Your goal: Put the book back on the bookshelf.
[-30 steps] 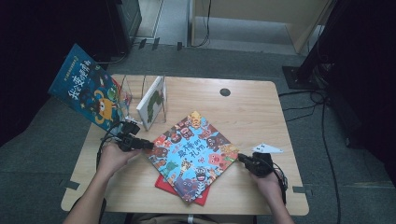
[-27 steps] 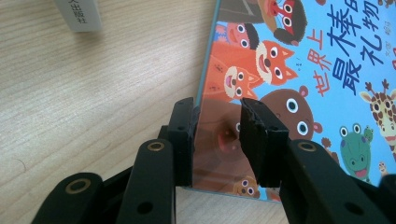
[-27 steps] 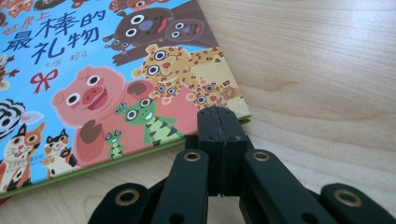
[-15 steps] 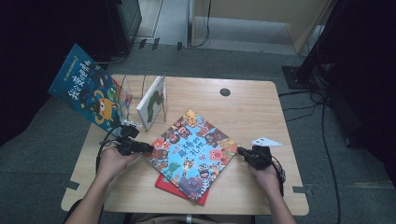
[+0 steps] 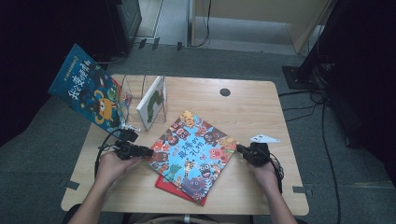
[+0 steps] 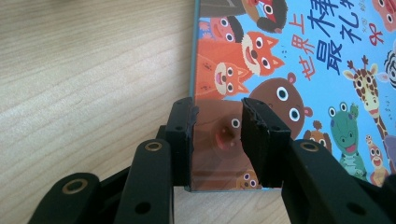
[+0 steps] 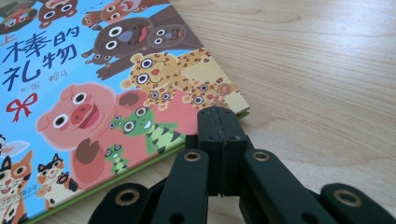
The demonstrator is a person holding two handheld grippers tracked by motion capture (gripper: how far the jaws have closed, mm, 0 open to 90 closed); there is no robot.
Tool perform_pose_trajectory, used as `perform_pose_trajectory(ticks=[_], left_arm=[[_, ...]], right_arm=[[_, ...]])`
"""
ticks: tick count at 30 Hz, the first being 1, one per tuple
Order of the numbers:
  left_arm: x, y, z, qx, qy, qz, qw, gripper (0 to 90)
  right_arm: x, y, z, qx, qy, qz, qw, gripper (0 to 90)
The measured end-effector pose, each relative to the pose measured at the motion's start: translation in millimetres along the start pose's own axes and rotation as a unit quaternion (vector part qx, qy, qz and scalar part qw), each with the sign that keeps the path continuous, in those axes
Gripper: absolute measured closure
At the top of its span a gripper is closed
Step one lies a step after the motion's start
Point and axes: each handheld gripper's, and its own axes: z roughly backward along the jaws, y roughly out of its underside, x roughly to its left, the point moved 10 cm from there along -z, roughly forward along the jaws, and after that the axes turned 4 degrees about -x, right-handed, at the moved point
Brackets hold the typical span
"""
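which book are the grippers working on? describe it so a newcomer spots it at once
On the wooden table, look at the front middle, between the left gripper and right gripper. The animal book lies flat there, askew, on top of a red book. Unlike the upright books in the rack at the back left, its light-blue cover is crowded with cartoon animals.

Both tools are matte black: the left tool (image 6: 218, 135) has linked arms with brass-coloured rivets and ribbed pads, and the right tool (image 7: 223, 144) is alike. Black cables loop behind each. The person's forearms are bare, no sleeves.
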Motion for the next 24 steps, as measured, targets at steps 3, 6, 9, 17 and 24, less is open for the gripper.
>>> perform_pose_trajectory(ticks=[3,6,9,17,24], left_arm=[[-1.8,3.4,1.2,0.000,0.003,0.003,1.0000,65.3],[-3.0,6.2,2.3,-0.002,0.005,0.006,1.0000,65.2],[-4.6,7.6,2.6,-0.003,0.002,0.010,0.9999,64.9],[-6.5,10.1,3.1,0.000,0.009,0.012,0.9999,64.8],[-9.0,13.9,4.1,0.002,0.003,0.009,1.0000,64.9]], right_arm=[[2.8,1.3,0.1,0.004,-0.007,0.000,1.0000,90.0],[6.8,2.5,0.5,0.009,-0.012,0.004,0.9999,90.0],[14.0,6.0,2.6,0.016,-0.025,0.009,0.9995,90.0],[16.8,6.5,1.4,0.021,-0.030,0.015,0.9992,90.0],[12.8,-0.5,-6.9,0.014,-0.024,0.021,0.9994,90.0]])
